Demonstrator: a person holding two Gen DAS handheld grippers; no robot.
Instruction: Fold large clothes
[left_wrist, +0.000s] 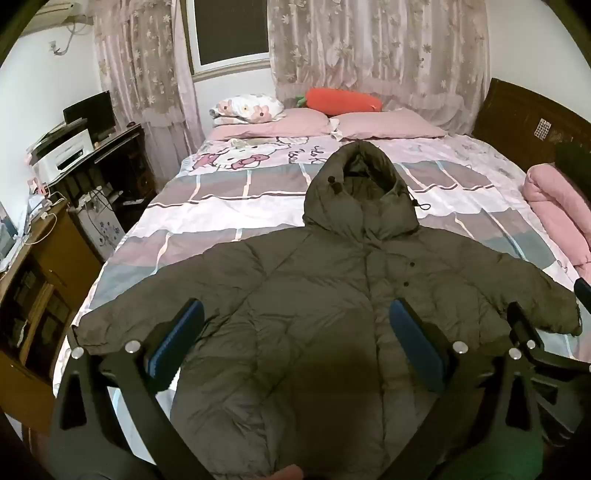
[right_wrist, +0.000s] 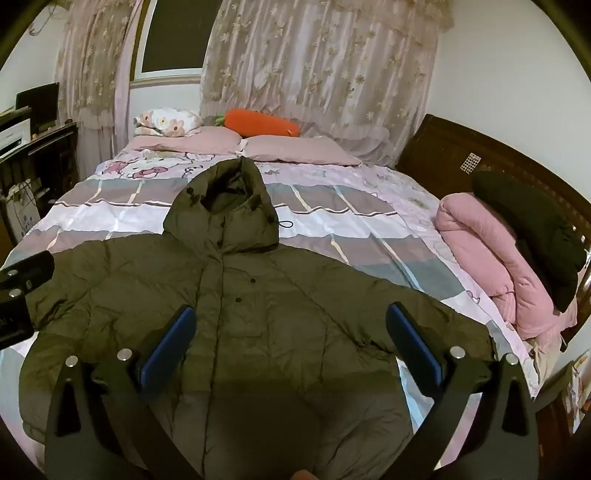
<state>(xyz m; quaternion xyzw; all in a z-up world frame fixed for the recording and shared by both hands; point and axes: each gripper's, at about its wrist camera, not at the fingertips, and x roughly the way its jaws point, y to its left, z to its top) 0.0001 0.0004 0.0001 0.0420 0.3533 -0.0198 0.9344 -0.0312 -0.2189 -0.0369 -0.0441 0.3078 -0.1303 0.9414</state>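
Jacket (left_wrist: 314, 295) lies front-up on the bed (left_wrist: 207, 221), hood (left_wrist: 360, 184) toward the pillows, both sleeves spread out to the sides, front closed. You should judge it bulky but light: quilted puffer fill, soft, springy, with a smooth shell that is likely to slip between pads. Expect any fold to puff back open unless pressed flat. Take hold at a sleeve cuff or along the hem corner, where the layers are thinnest, and pinch deep rather than at the surface.

Left gripper (left_wrist: 295, 343) hovers above the chest, jaws wide apart, holding nothing; whether its pads (left_wrist: 173, 343) clear the fabric you cannot tell for certain, but no contact shows. Right gripper (right_wrist: 291, 343) hangs likewise over the body, jaws wide apart, empty. No fold is yet made.
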